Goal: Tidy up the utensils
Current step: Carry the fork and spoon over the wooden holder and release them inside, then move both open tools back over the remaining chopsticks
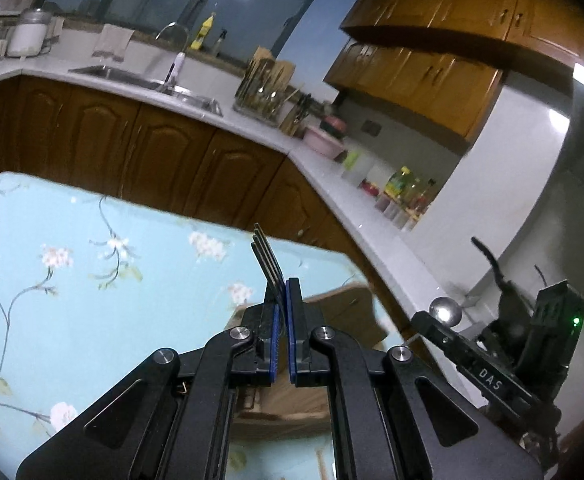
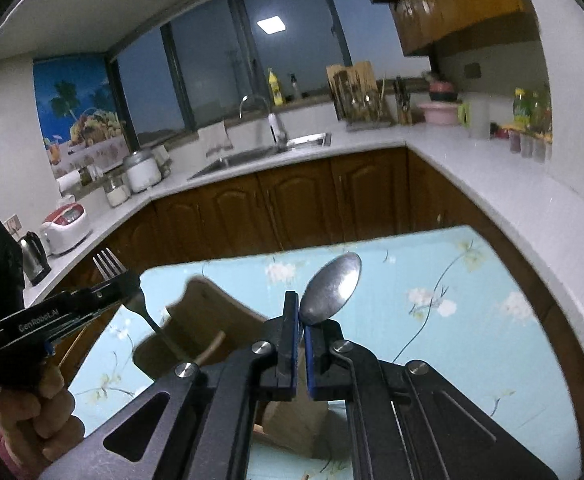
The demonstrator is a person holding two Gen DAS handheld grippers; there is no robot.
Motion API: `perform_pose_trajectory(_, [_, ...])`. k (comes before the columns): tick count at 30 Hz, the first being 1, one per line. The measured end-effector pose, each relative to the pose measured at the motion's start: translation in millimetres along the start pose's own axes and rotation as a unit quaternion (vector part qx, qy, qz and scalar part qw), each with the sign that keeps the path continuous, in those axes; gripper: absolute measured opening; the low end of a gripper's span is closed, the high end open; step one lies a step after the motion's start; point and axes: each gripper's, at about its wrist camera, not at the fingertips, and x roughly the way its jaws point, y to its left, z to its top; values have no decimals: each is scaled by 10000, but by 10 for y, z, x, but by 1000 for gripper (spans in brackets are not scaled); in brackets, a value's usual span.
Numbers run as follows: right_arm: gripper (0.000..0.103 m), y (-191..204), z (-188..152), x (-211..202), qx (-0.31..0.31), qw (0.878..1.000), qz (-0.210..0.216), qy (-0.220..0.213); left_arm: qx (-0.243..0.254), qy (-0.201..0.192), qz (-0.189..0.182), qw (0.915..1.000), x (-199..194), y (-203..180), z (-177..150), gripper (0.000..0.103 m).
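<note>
Above the table, near its far edge, my left gripper pinches the fork, right gripper the spoon; both look stiff, light and slippery, best held at the neck.

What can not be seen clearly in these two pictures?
- Fork handle: left wrist view, hidden between the left hand-held gripper fingers.
- Spoon handle: right wrist view, hidden behind the right hand-held gripper.
- Wooden object on the floral tablecloth: blurred and partly covered by both grippers; what it is, unclear.
- Utensil rack contents on the counter: too small and blurred.
</note>
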Motion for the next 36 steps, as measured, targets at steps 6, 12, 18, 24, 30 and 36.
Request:
perform_pose_trajectory(6, [3,53,-47,106,-65,9995,149,258,13,162,205,9997,89,58,-79,3])
perform_pose_trajectory(12, [3,59,-77,134,-76,9993,147,325,15,196,218,9996,96,60,-109,3])
perform_pose_trajectory(18, [8,22,-27,127,111,9990,246,362,-85,231,225,9994,69,56,-102,5])
perform_pose_trajectory(24, [29,-53,0,43,325,9984,332,307,-214,169,218,9994,-42,49,-81,33])
perform_pose_trajectory(30, [46,-124,-15,-237,575,9975,395,80,-361,101,205,9991,-281,46,-137,53])
perform_pose_trajectory(36, [98,-94,-211,-731,426,9975,244,-502,-647,-281,717,9949,-786,88,-434,97])
